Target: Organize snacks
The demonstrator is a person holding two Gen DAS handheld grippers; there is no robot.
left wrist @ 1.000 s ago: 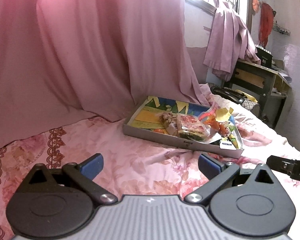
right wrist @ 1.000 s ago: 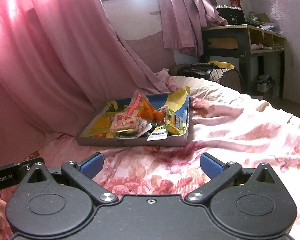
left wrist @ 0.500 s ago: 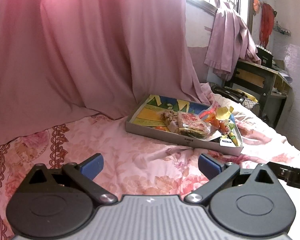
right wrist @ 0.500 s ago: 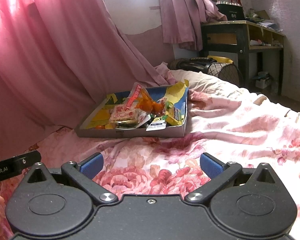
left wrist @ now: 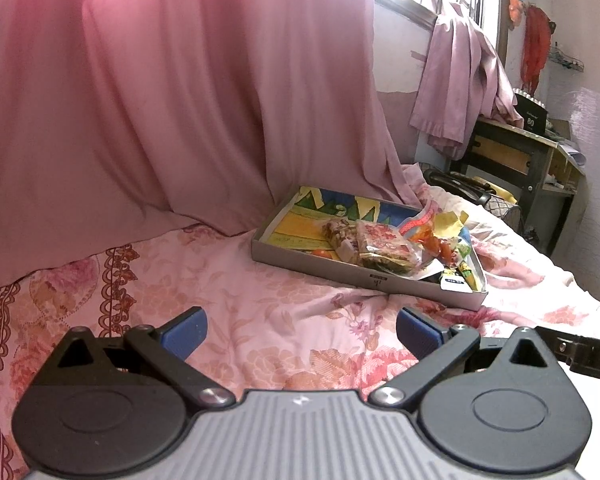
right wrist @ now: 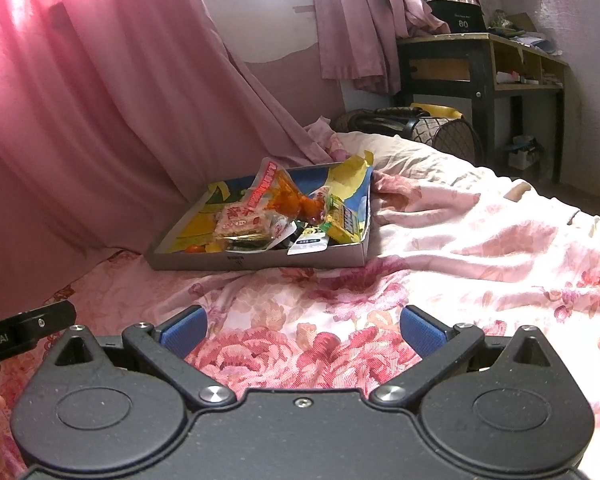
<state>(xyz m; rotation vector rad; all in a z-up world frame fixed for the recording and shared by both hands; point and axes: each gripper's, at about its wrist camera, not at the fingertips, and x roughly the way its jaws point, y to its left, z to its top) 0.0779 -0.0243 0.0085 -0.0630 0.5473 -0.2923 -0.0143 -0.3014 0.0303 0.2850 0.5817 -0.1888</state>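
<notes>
1. Pink floral bedspread point(left wrist: 260, 320) covers the bed under both claws; I see it in both wrist views.
2. My left claw point(left wrist: 302, 330) is spread wide, blue pads well apart, nothing between them. It hangs above the bedspread, well short of the box.
3. My right claw point(right wrist: 303, 328) is equally wide and empty, over a patch of darker red flowers.
4. Grey cardboard box point(left wrist: 340, 276), shallow with a colourful printed lining, lies on the bed ahead of both claws, near the pink curtain point(left wrist: 180, 100).
5. The snacks point(right wrist: 276, 216) sit heaped in the right half of the box; the left half shows bare lining.
6. Among them: a clear packet of reddish crackers point(right wrist: 242, 222), an orange-filled bag point(right wrist: 296, 200) standing tallest, a green-yellow pack point(right wrist: 346, 220), and a white sachet point(right wrist: 308, 244) overhanging the front wall.
7. A small orange item point(right wrist: 194, 248) lies apart near the front-left corner; I cannot tell what it is.
8. A dark wooden counter point(right wrist: 480, 60) stands beyond the bed, against the wall.
9. The right claw's side bar shows at the right edge of the left view.
</notes>
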